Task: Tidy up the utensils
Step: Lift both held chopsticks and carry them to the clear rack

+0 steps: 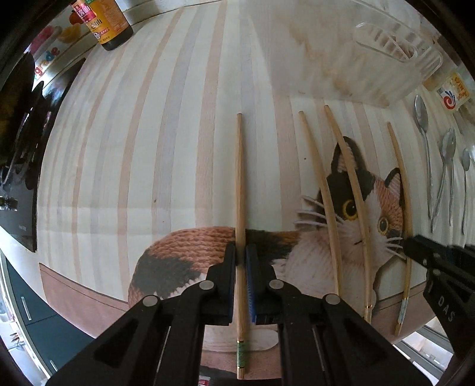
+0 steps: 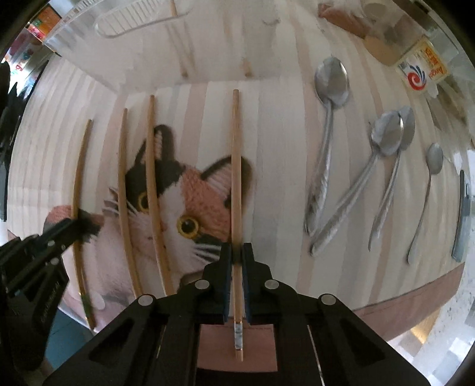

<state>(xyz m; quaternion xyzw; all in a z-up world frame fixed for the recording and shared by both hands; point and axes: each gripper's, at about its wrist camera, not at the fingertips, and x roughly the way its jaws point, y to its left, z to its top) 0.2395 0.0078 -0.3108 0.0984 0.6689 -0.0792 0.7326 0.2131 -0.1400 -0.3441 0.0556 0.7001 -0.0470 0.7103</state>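
Left hand-held gripper [image 1: 240, 258]: pinched shut on a green-banded bamboo chopstick [image 1: 240, 184], lying toward 12 o'clock on the cat-print tabletop [image 1: 148, 148].
Right hand-held gripper [image 2: 236, 255]: clamped on a white-banded bamboo chopstick [image 2: 235, 166], also toward 12 o'clock.
Handling: chopsticks looked light, stiff, smooth; best gripped near the thick end.
Farther: steel spoons [image 2: 329, 98] at 2 o'clock; clear plastic holder [image 2: 142, 17] at 11 o'clock.

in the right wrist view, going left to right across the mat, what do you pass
left tool → green-banded chopstick → two plain chopsticks → chopstick in the right tool → big spoon → small spoon
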